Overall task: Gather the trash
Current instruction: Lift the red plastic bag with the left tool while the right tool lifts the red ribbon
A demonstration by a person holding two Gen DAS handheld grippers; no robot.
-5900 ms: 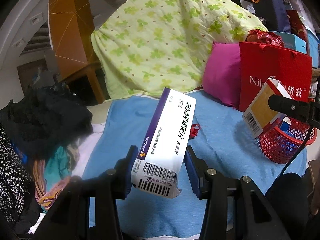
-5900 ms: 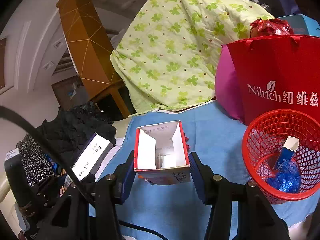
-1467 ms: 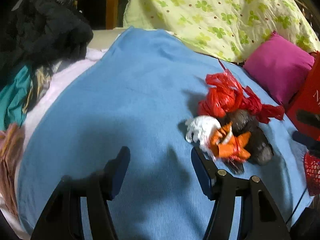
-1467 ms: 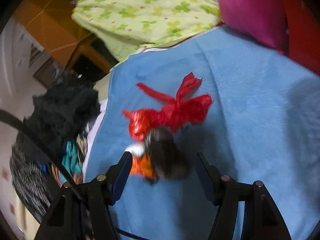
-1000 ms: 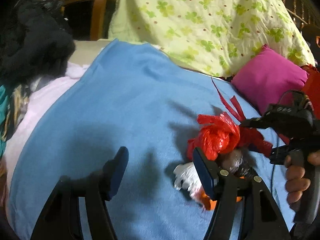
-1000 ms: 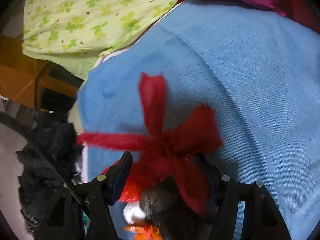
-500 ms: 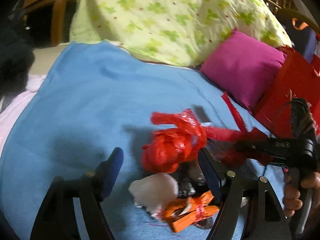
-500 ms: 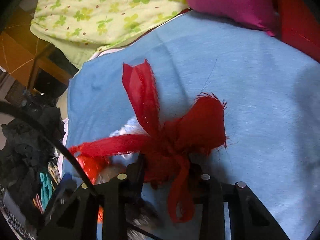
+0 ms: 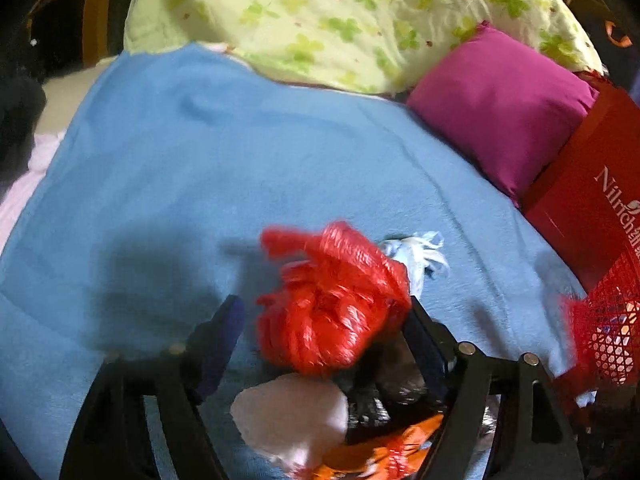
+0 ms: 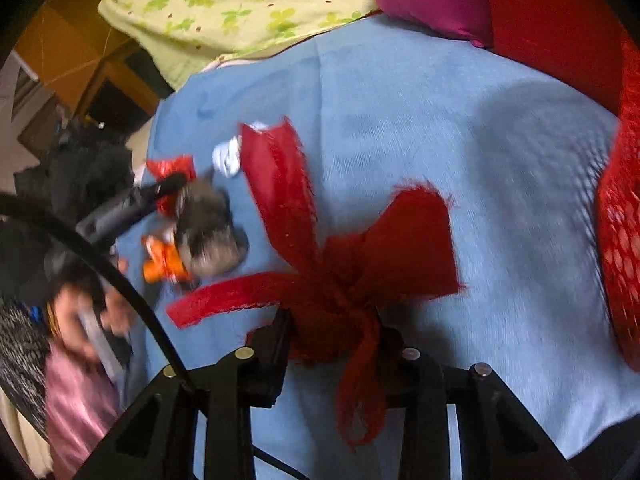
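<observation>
My right gripper [image 10: 332,332] is shut on the knot of a red ribbon bow [image 10: 348,248] and holds it above the blue blanket [image 10: 400,92]. My left gripper [image 9: 324,332] is open around a crumpled red plastic bag [image 9: 332,300]. Beside and below that bag lie a white wad [image 9: 292,416], an orange wrapper [image 9: 380,452] and a dark shiny wrapper [image 9: 388,384]. The same pile shows in the right wrist view: dark wrapper [image 10: 208,224], orange wrapper [image 10: 164,260]. The red mesh basket [image 9: 608,320] stands at the right, also at the right edge of the right wrist view [image 10: 620,216].
A magenta pillow [image 9: 500,100] and a red paper bag [image 9: 592,184] stand behind the basket. A green clover quilt [image 9: 340,12] is heaped at the back. A small white scrap [image 9: 424,252] lies on the blanket. Dark clothes [image 10: 80,168] are piled at the left.
My right gripper has lifted the red bow off the pile and carried it right, toward the basket. My left gripper has moved in so that the red bag sits between its fingers.
</observation>
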